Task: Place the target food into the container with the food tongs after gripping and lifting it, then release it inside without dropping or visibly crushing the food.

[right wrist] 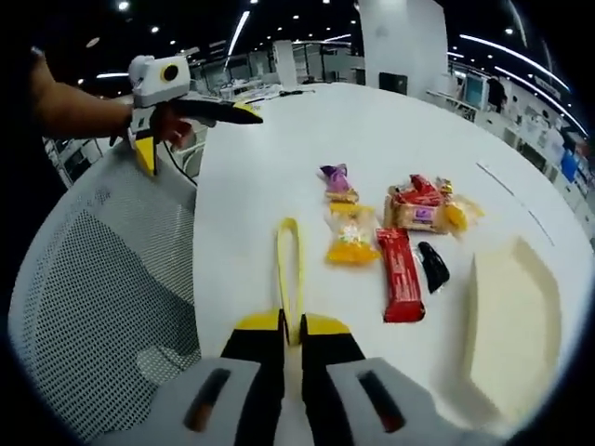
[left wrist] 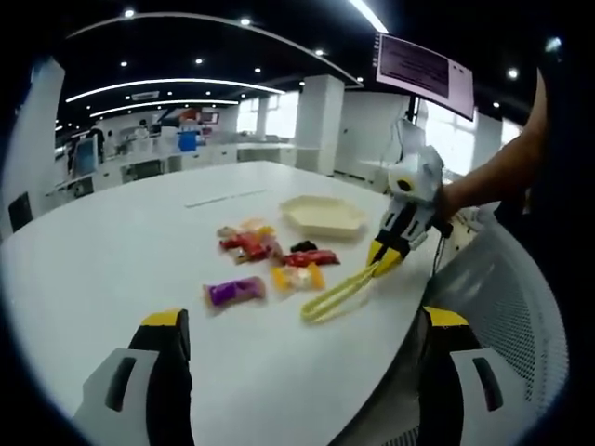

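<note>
Right gripper (right wrist: 292,336) clamped on handle end of yellow plastic food tongs (right wrist: 289,271); tongs lie flat on white round table (right wrist: 279,139), long axis toward 12 o'clock in right gripper view, arms nearly together.

Long red-wrapped snack bar (right wrist: 401,275) at 2 o'clock off tong tips, just beside, apparently not touching; bar runs parallel to tongs.

Cream shallow tray (right wrist: 514,321) at 3 o'clock, well apart.

Left gripper (left wrist: 297,348) hovers, jaws spread wide, gripping nothing.
</note>
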`<state>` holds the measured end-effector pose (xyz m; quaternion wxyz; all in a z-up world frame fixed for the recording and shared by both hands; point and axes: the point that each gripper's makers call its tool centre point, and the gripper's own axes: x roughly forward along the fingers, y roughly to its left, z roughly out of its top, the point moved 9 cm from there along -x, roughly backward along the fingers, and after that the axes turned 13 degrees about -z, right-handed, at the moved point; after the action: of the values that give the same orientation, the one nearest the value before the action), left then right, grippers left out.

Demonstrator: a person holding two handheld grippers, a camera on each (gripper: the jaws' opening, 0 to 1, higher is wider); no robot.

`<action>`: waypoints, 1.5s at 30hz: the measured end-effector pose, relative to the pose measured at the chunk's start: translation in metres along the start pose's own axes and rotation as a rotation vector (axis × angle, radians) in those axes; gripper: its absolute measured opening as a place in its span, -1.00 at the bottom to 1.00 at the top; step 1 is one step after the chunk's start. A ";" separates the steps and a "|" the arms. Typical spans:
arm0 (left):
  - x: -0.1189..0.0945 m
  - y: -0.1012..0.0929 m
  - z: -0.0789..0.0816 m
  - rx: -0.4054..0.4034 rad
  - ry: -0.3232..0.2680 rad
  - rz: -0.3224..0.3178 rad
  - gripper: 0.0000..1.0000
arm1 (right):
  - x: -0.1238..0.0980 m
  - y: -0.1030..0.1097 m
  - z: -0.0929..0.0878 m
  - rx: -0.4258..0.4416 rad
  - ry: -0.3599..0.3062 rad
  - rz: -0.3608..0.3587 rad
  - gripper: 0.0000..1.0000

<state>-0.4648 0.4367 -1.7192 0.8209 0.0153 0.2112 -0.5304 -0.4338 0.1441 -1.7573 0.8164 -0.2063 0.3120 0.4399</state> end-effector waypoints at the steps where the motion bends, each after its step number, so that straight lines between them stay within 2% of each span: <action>1: 0.000 0.000 0.000 -0.001 0.000 -0.001 0.98 | 0.000 -0.001 0.000 0.002 0.000 -0.002 -0.91; 6: 0.000 0.000 -0.001 0.008 0.014 0.007 0.98 | -0.009 -0.006 0.002 0.016 -0.001 -0.018 -0.91; 10: -0.005 0.005 0.002 0.002 -0.011 0.029 0.98 | -0.015 -0.010 0.008 0.023 -0.012 -0.023 -0.92; 11: -0.006 0.007 0.003 -0.041 -0.029 0.020 0.98 | -0.017 -0.011 0.010 0.024 -0.015 -0.024 -0.92; 13: -0.008 0.009 0.003 -0.101 -0.029 -0.004 0.98 | -0.021 -0.012 0.015 0.021 -0.021 -0.025 -0.92; 15: -0.009 0.013 0.008 -0.073 -0.011 -0.011 0.98 | -0.026 -0.014 0.020 0.016 -0.035 -0.027 -0.92; 18: -0.010 0.017 0.029 -0.016 -0.015 -0.062 0.98 | -0.034 -0.017 0.027 0.016 -0.048 -0.021 -0.92; 20: -0.009 0.020 0.046 -0.003 -0.051 -0.102 0.98 | -0.038 -0.020 0.032 0.013 -0.056 -0.022 -0.92; 26: -0.006 0.027 0.075 -0.008 -0.123 -0.140 0.98 | -0.060 -0.030 0.061 0.060 -0.157 -0.049 -0.92; 27: -0.005 0.029 0.082 -0.009 -0.153 -0.159 0.98 | -0.066 -0.031 0.067 0.061 -0.173 -0.052 -0.92; 30: -0.004 0.031 0.098 0.023 -0.157 -0.200 0.98 | -0.079 -0.034 0.080 0.061 -0.211 -0.057 -0.92; 33: -0.001 0.032 0.105 0.054 -0.123 -0.234 0.95 | -0.090 -0.036 0.092 0.059 -0.255 -0.059 -0.92; 38: 0.003 0.029 0.118 0.075 -0.134 -0.294 0.96 | -0.109 -0.039 0.111 0.073 -0.324 -0.050 -0.92; 45: 0.009 0.022 0.138 0.054 -0.215 -0.366 0.86 | -0.129 -0.032 0.136 0.107 -0.434 0.002 -0.92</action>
<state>-0.3974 0.4045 -1.6014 0.7279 -0.0582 0.1073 -0.6747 -0.4159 0.1338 -1.5679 0.8737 -0.0629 0.1520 0.4578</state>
